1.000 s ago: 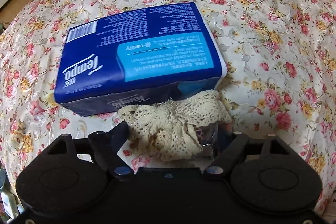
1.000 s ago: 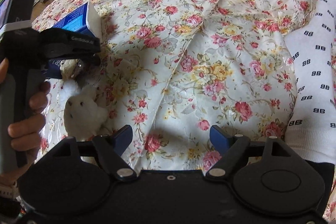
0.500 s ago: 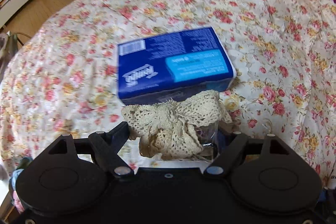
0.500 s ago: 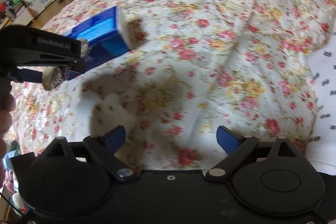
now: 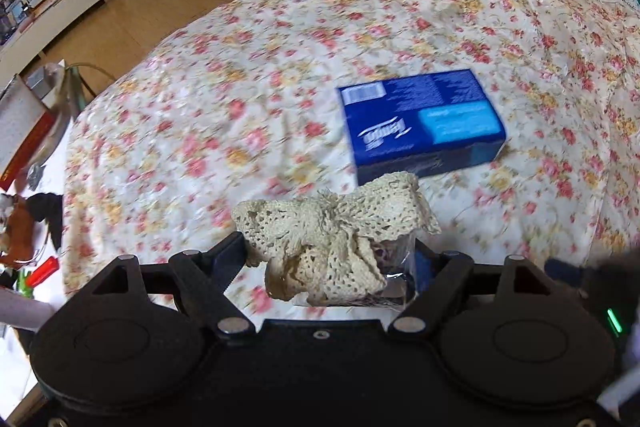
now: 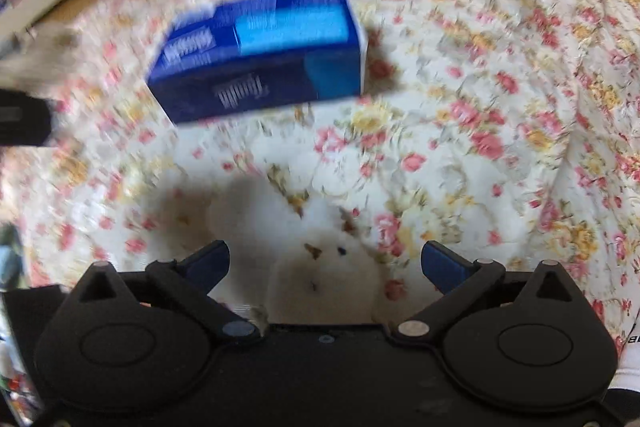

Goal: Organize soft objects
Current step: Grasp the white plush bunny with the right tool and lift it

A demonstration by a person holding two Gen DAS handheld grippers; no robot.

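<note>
A low shelf [image 5: 52, 7] crowded with small things is seen along the far left wall, left of and beyond the blue tissue pack [image 5: 420, 123], with bare wooden floor [image 5: 132, 23] between it and the bed. Far to the pack's near left, off the bed's edge, some red and orange clutter [image 5: 28, 259] is seen on a pale surface; it is too blurred to be named. The pack itself is laid flat on the flowered bedspread [image 5: 240, 99], label side up.

Nearer the camera than the pack, a cream lace bundle [image 5: 332, 239] with a bit of clear wrapping under it is clamped between the fingers of the left gripper [image 5: 332, 267]; the jaws are closed on it at a middling width, and the bundle is held clear of the bedspread.

In the right wrist view, the same pack [image 6: 260, 55] is seen farther up the bedspread [image 6: 500, 107], and a white plush animal [image 6: 320, 267] is lying on the cloth below it, nearer the camera. The right gripper [image 6: 324, 263] is held over that plush; its jaws have just been opening and are spread wide, with the plush between the blue fingertips [image 6: 444, 263] but not pressed by either. At the far right of the pack, a white patterned cloth [image 6: 632, 347] is barely glimpsed at the picture's edge.
</note>
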